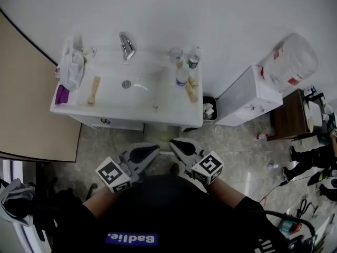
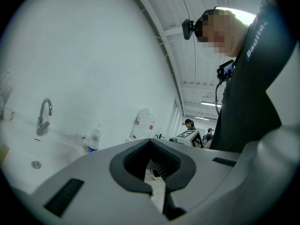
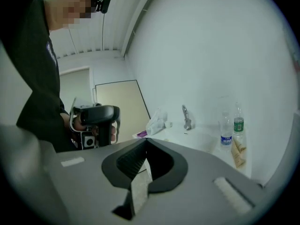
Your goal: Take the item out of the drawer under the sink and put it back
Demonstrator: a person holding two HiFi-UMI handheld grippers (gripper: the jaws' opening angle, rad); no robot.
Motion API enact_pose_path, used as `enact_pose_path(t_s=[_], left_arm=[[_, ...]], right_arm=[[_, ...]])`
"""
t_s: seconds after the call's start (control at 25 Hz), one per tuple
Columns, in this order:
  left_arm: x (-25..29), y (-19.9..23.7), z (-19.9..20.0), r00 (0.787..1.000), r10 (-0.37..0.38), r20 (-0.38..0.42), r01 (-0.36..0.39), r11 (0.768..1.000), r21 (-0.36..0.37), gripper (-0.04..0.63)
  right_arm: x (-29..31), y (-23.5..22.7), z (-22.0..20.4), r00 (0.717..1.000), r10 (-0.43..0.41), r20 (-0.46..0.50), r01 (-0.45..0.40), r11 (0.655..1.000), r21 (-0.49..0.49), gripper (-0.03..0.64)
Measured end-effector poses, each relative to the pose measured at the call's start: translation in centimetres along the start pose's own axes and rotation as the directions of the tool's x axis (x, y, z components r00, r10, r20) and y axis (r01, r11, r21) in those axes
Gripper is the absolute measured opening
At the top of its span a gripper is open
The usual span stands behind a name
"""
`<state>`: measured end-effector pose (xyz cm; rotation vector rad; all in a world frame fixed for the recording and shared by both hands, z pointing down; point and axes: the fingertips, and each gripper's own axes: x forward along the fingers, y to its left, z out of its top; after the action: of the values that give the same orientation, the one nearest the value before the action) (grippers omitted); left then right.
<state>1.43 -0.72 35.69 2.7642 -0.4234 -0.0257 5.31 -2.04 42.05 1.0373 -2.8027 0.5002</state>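
Black shirt (image 1: 158,210) fills the bottom of the head view. Its blue logo (image 1: 131,239) reads "Badlie." and appears upside down there.

Left gripper (image 1: 154,150) and right gripper (image 1: 174,143) are both held close to the torso, tips near each other, pointing at the sink (image 1: 110,96). Each gripper's own view shows its jaw tips meeting with nothing clamped: left (image 2: 150,142), right (image 3: 146,142). Floor shows through the pad cutouts.

Drawer (image 1: 113,122) sits under the counter with its front flush to the cabinet and a small dark handle on it. The item doesn't show in any view, so I can't give its look or its spot.

On the counter:
- faucet (image 1: 126,45) at the back
- green-label bottle (image 1: 193,61) and blue-label bottle (image 1: 182,77) on the right, print too small to read
- plastic bag (image 1: 73,67) on the left

Big jug (image 1: 289,62) with a red label lies on the white cabinet (image 1: 247,96) to the right. Its text is unreadable.
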Motion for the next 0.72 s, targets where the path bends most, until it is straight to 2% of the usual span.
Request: enact_pose_path(t_s=[0.28,0.44,0.64,0.72], left_arm=[[1.3,-1.1,0.6,0.999,-0.048,-0.020,0.048,0.999,0.019,-0.012],[1.7,-1.7,0.6,0.998,-0.060,-0.030,0.061,0.997,0.038,-0.012],[1.7,-1.8,0.2,0.998,-0.044,-0.038,0.045,0.998,0.052,-0.012],[1.7,-1.9,0.1,0.999,-0.035,-0.025,0.036,0.999,0.032,-0.012]], right_arm=[[-2.1,1.5,3.7,0.994,0.022,0.107,-0.025,0.999,0.023,0.002],[-2.5,2.9,4.2,0.992,0.045,0.122,-0.042,0.999,-0.027,0.002],[-2.7,3.5,4.2,0.989,0.063,0.133,-0.060,0.998,-0.020,0.002],[-2.8,3.5,4.2,0.989,0.062,0.131,-0.060,0.998,-0.021,0.002]])
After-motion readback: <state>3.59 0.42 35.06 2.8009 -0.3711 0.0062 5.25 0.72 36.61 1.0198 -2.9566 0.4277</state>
